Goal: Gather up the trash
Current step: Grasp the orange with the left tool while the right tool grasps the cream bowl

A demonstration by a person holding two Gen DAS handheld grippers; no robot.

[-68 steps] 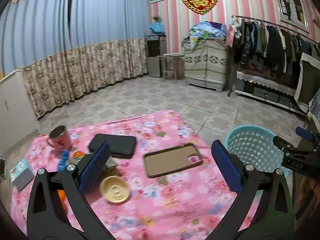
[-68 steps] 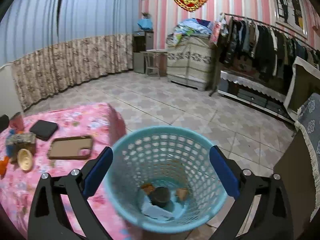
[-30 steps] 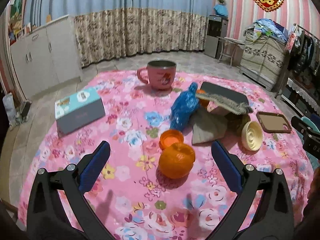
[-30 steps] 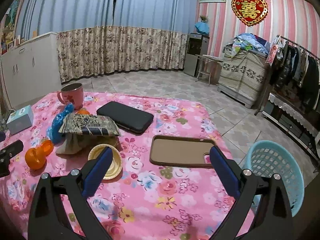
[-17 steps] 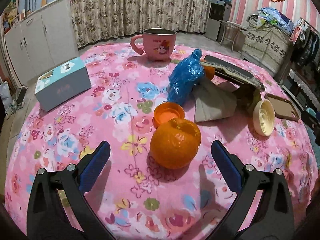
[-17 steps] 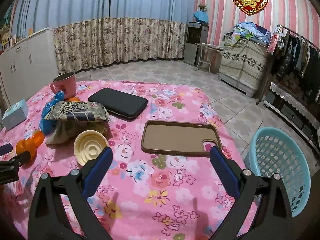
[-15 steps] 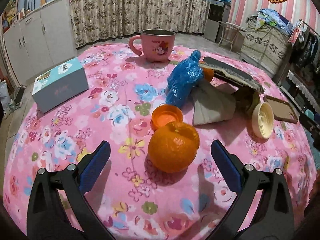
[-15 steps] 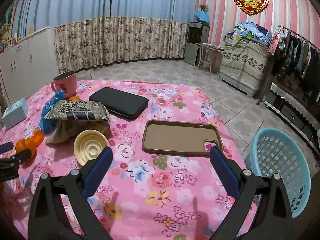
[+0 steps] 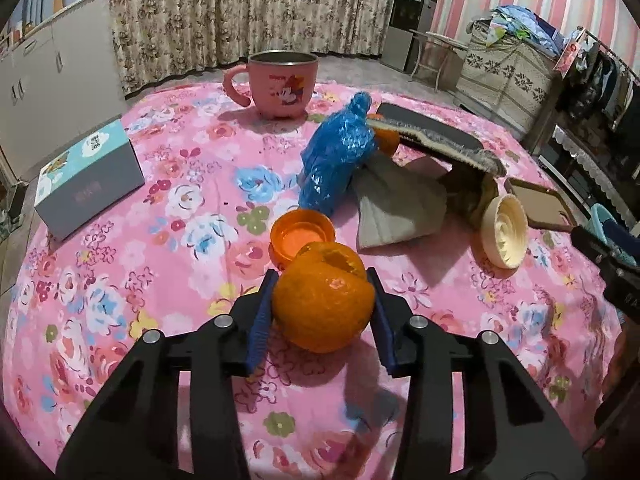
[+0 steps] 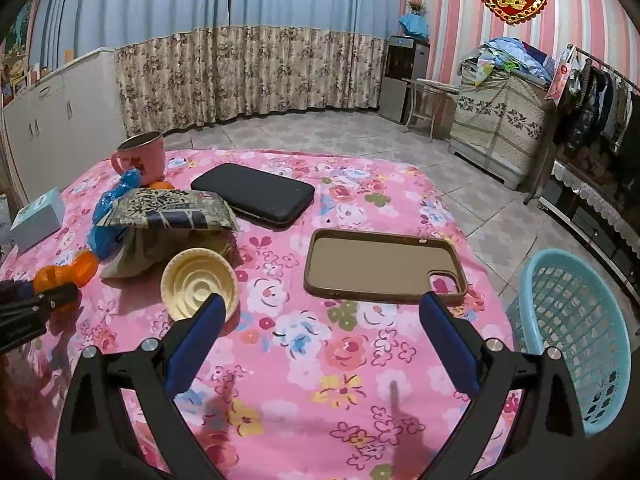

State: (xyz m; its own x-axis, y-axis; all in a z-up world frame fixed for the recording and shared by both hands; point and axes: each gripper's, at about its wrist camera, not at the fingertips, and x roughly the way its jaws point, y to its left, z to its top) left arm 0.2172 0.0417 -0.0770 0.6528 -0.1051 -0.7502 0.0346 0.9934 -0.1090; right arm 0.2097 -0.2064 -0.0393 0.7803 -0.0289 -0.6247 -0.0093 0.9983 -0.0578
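Nearest you, the left gripper [image 9: 322, 316] is closing on the orange peel [image 9: 323, 295] — the blue pads stand at its two flanks, seemingly touching, with the peel on the flowered cloth [image 9: 120, 248]. This is the grasp step. Just behind it lies an orange cap [image 9: 302, 237], then a blue bag [image 9: 336, 160]. Your right gripper [image 10: 318, 344] hangs wide apart and empty over the cloth. Next, judge the grip firm, lift, and carry to the basket [image 10: 576, 344] — beside the table, at the right.
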